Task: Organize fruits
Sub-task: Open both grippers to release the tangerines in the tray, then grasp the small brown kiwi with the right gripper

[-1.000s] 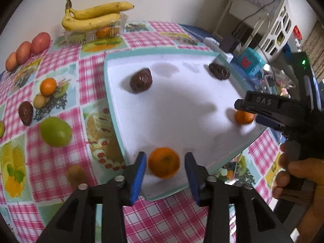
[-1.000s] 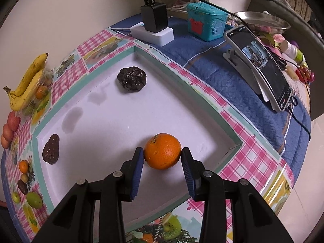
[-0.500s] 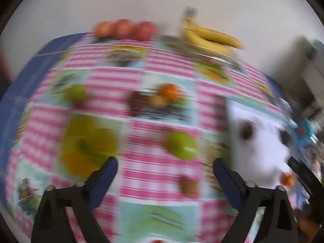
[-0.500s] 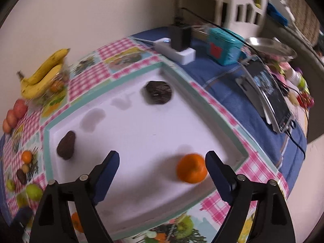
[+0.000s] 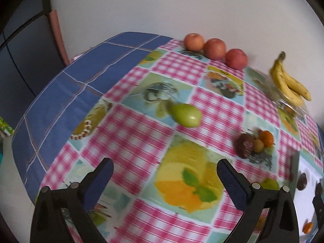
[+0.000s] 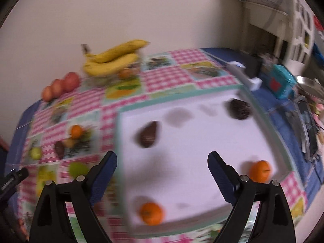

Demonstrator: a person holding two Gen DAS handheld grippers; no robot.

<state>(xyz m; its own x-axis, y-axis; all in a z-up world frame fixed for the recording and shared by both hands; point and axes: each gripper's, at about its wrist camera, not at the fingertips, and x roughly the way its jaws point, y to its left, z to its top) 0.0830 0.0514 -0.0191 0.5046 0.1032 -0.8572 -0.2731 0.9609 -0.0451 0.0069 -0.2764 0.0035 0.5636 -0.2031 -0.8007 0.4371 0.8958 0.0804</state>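
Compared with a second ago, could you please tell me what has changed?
Both grippers let go of their oranges and opened wide. The left gripper swung away left over the cloth toward the pear; the right gripper pulled back. Both oranges and the two dark fruits stay on the tray.

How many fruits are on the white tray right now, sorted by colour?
Orange fruits: 2
Dark brown fruits: 2
Total on the white tray: 4
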